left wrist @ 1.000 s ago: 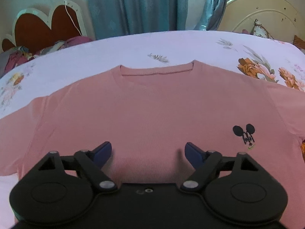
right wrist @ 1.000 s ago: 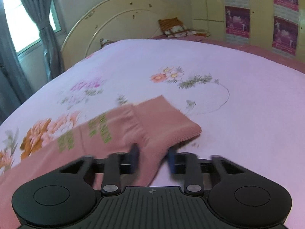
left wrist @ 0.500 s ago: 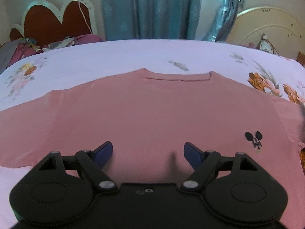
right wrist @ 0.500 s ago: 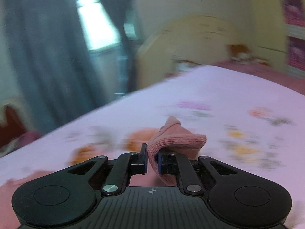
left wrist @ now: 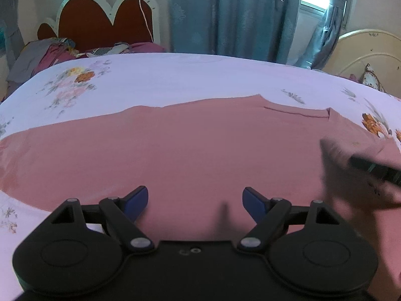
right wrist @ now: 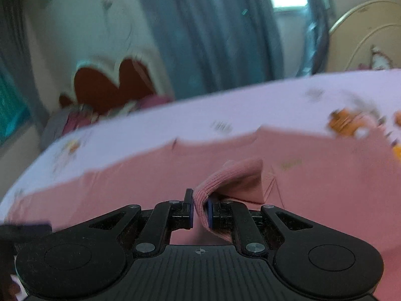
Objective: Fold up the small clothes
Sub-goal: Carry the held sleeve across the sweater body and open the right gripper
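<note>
Bed with pale lilac floral sheet [left wrist: 175,80]: carries all items. Pink long-sleeved knit shirt [left wrist: 188,150] lies spread flat across the bed, neckline toward the blue-grey curtains [left wrist: 225,12]. Ribbed pink cuff of the shirt's sleeve [right wrist: 235,175] is lifted above the shirt body. Left claw [left wrist: 195,200]: over the shirt's near edge, blue fingertips wide apart, gripping nothing. Right claw [right wrist: 199,212]: clamped onto the cuff.
</note>
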A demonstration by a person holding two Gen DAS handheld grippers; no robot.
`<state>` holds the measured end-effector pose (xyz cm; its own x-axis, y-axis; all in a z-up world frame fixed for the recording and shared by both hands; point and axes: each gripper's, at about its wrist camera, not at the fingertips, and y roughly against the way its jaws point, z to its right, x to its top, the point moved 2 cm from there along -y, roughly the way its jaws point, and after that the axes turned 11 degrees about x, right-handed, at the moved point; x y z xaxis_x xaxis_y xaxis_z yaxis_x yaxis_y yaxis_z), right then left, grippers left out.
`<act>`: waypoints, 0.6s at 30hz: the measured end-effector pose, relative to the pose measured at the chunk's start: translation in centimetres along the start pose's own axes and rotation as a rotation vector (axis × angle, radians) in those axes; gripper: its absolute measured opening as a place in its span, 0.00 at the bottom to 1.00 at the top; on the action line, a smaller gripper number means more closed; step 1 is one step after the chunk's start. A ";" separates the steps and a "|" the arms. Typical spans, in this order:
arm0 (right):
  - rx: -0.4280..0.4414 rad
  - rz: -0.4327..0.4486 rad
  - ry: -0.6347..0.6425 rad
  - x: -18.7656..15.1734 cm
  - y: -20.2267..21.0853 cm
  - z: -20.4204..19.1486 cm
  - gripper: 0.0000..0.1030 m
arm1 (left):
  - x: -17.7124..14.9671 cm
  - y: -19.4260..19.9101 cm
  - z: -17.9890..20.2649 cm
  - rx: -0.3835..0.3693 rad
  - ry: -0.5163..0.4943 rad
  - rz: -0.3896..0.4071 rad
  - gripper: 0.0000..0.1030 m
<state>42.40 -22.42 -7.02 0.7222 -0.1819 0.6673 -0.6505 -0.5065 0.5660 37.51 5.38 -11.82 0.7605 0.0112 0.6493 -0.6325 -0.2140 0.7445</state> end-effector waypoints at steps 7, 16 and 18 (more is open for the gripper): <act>-0.002 0.021 0.030 -0.9 2.4 -0.6 0.65 | -0.2 -0.1 2.0 -0.117 -0.046 0.009 0.79; -0.232 0.107 -0.001 -0.8 9.2 6.1 0.65 | -0.6 0.6 9.2 -0.269 -0.173 0.018 0.80; -0.284 0.115 -0.015 -1.3 10.8 7.9 0.65 | -1.0 1.0 10.6 -0.294 -0.209 0.032 0.80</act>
<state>36.31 -34.27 -5.57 0.6423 -0.2375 0.7287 -0.7661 -0.2267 0.6014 37.66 -5.18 -13.35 0.7339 -0.1979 0.6498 -0.6488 0.0792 0.7568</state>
